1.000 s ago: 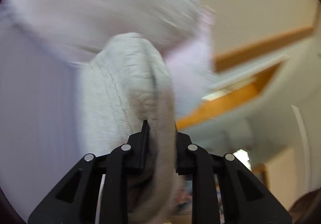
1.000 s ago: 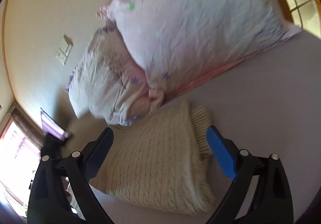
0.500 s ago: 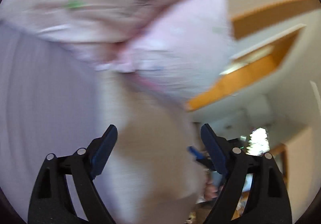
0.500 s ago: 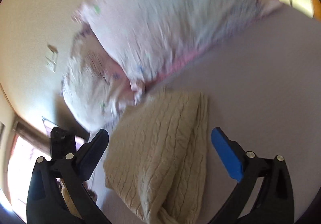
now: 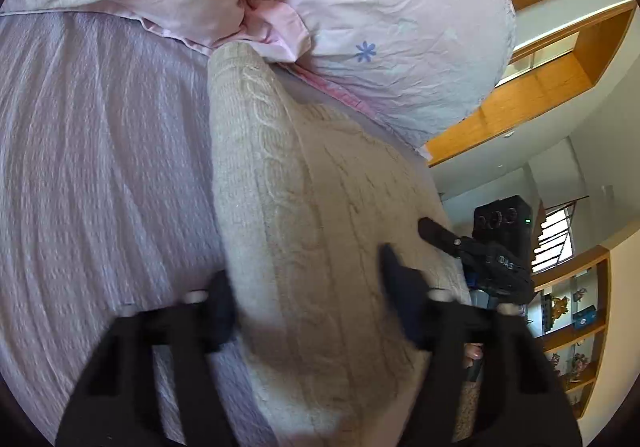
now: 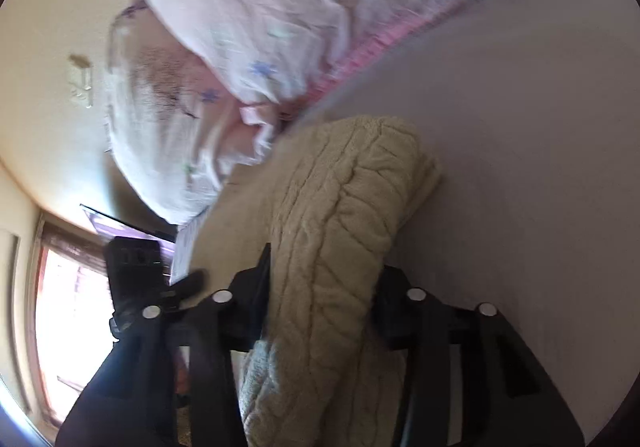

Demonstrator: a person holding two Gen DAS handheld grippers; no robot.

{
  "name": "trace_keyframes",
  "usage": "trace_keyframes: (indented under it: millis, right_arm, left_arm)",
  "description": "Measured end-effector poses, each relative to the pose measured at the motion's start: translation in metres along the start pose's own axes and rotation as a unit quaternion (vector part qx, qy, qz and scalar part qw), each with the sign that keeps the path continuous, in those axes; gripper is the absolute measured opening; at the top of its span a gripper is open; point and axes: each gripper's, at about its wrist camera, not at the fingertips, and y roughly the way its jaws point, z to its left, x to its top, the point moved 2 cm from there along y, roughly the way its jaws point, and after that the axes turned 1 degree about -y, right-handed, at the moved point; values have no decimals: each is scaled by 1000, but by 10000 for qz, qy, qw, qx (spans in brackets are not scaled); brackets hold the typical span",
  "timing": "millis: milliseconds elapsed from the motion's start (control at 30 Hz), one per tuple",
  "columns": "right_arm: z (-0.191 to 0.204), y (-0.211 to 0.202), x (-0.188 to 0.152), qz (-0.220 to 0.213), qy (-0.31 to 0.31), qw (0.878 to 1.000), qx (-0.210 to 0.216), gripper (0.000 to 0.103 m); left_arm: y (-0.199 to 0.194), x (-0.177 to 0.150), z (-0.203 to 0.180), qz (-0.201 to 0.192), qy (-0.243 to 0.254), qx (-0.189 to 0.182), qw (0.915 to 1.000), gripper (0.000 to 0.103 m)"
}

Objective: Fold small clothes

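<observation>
A cream cable-knit sweater [image 5: 320, 215] lies folded on the lilac bedspread [image 5: 100, 167]. My left gripper [image 5: 308, 287] straddles its near end, jaws apart and blurred, with the knit between them. In the right wrist view the sweater [image 6: 340, 207] bulges up in a thick fold, and my right gripper [image 6: 320, 283] has its jaws closed in on that fold. The right gripper also shows in the left wrist view [image 5: 480, 251] at the sweater's right side.
Two pink flowered pillows [image 5: 360, 7] lie just beyond the sweater, also seen in the right wrist view [image 6: 260, 27]. Wooden shelving [image 5: 560, 47] and a wall are on the right. The bedspread stretches left [image 5: 60, 207] and right [image 6: 520, 127] of the sweater.
My left gripper let go of the sweater and opened, and now straddles its end. My right gripper went from wide open above the sweater to closed on a thick fold of it.
</observation>
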Motion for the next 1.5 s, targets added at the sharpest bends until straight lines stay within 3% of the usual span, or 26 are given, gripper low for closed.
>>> trace_keyframes:
  millis: [67, 200, 233, 267, 300, 333, 367, 400, 433, 500, 567, 600, 633, 667, 767, 833, 867, 900, 967, 1033, 1100, 1267, 1367, 1500]
  right_arm:
    - [19, -1, 4, -86, -173, 9997, 153, 41]
    - [74, 25, 13, -42, -809, 9963, 292, 34]
    - [80, 34, 17, -50, -844, 9960, 273, 34]
    - [83, 45, 21, -86, -802, 9966, 171, 36]
    - [86, 60, 27, -121, -792, 9966, -201, 48]
    - [87, 68, 31, -176, -879, 9940, -628, 52]
    - [89, 71, 32, -305, -952, 9885, -1136, 54]
    - [90, 67, 29, -449, -893, 9875, -1218, 54]
    - [91, 63, 25, -474, -817, 9912, -924, 54]
    - [95, 53, 17, -442, -697, 9958, -408, 54]
    - [96, 52, 16, -416, -712, 9955, -468, 57]
    - [95, 59, 17, -287, -729, 9949, -635, 46]
    - [92, 69, 16, -151, -739, 9935, -849, 24]
    - [88, 75, 17, -113, -746, 9921, -999, 16]
    - [87, 71, 21, -611, -676, 9833, -1576, 17]
    - [98, 57, 10, -848, -918, 9732, -1929, 25]
    - [103, 48, 3, -972, -1068, 9676, -2069, 42]
    - [114, 34, -12, -1160, -1315, 9600, -2182, 76]
    - [123, 11, -34, -1361, -1647, 9566, -1981, 99]
    - [135, -6, -68, -1465, -1994, 9494, -1935, 101]
    - [135, -12, -93, -1354, -2209, 9382, -2296, 102]
    - [127, 10, -134, -799, -2526, 9207, -2864, 102]
    - [123, 29, -150, -511, -2605, 9200, -2884, 102]
    - [120, 49, -151, -291, -2487, 9243, -2881, 102]
  left_arm:
    - [-11, 4, -4, -27, 65, -161, 9998, 39]
    - [-63, 16, 4, -561, 460, 236, 9971, 40]
    - [-75, 22, 11, -687, 436, 398, 9959, 46]
    - [-83, 29, 18, -774, 411, 646, 9941, 49]
    - [-94, 35, 28, -894, 322, 1042, 9900, 52]
    - [-105, 36, 35, -1050, 227, 1391, 9844, 53]
    - [-117, 34, 38, -1205, 198, 1541, 9805, 58]
    - [-132, 28, 38, -1362, 275, 1556, 9780, 69]
    - [-142, 22, 35, -1487, 382, 1628, 9746, 78]
    - [-158, 7, 29, -1683, 670, 1898, 9650, 81]
    - [-163, -5, 27, -1702, 829, 2050, 9603, 86]
    - [-163, -13, 27, -1683, 881, 2060, 9599, 87]
    - [-161, -17, 28, -1657, 879, 2054, 9605, 89]
    - [-162, -23, 32, -1616, 855, 2047, 9616, 89]
    - [-157, -47, 34, -1401, 649, 2270, 9616, 98]
    - [-158, -67, 38, -1402, 314, 2665, 9531, 101]
    - [-157, -75, 38, -1454, 182, 2735, 9506, 101]
    - [-154, -84, 37, -1453, 83, 2762, 9500, 101]
    - [-148, -93, 35, -1391, 90, 2860, 9480, 101]
    - [-140, -104, 25, -1429, 292, 3200, 9361, 101]
    - [-130, -112, 15, -1375, 574, 3460, 9263, 101]
    - [-97, -119, 7, -747, 1161, 3981, 9069, 101]
    - [-88, -117, 15, -512, 1127, 4045, 9061, 101]
    - [-90, -118, 17, -684, 1107, 4086, 9034, 101]
